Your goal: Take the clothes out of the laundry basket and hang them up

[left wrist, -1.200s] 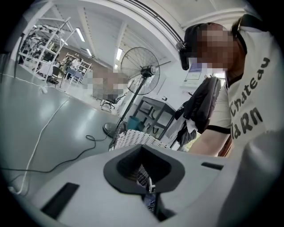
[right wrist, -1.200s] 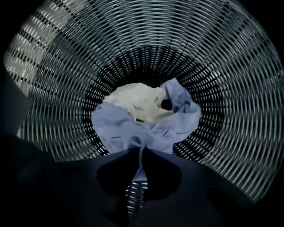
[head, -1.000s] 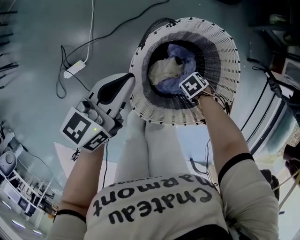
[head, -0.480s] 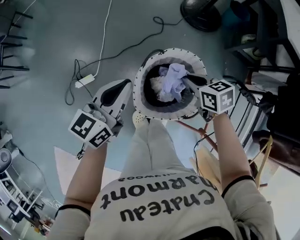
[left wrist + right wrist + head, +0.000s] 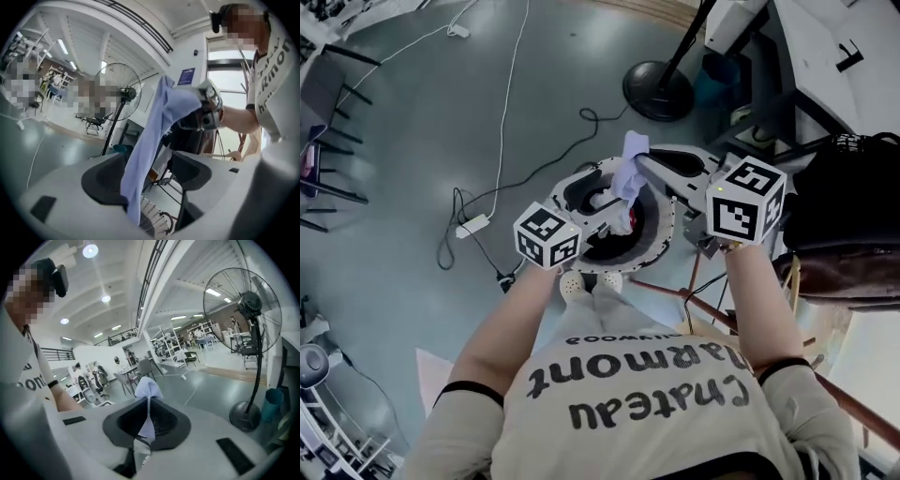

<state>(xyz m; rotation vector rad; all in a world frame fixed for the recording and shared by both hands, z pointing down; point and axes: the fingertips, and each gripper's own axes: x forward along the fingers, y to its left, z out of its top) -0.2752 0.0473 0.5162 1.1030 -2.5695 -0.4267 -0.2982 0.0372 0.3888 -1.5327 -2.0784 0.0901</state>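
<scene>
A pale lavender garment (image 5: 630,173) hangs over the white woven laundry basket (image 5: 653,251), its lower end still trailing into it. My right gripper (image 5: 640,161) is shut on the garment's top (image 5: 146,387), which bunches just above the pads. My left gripper (image 5: 605,202) has come up from the left, lower down. Its jaws are opening with the cloth (image 5: 150,136) hanging between them, brushing the left jaw and not pinched. In the left gripper view the right gripper (image 5: 206,110) shows holding the cloth up, and the basket's rim (image 5: 152,218) shows below.
More clothes lie in the basket's bottom. A floor fan (image 5: 658,91) stands just beyond it. A power strip with cables (image 5: 473,225) lies on the floor to the left. A black bag (image 5: 844,225) and wooden rack legs (image 5: 712,309) are at the right.
The right gripper has lifted the lavender garment up out of the basket. The left gripper swung in from beside the basket to the hanging cloth, and its jaws have parted.
</scene>
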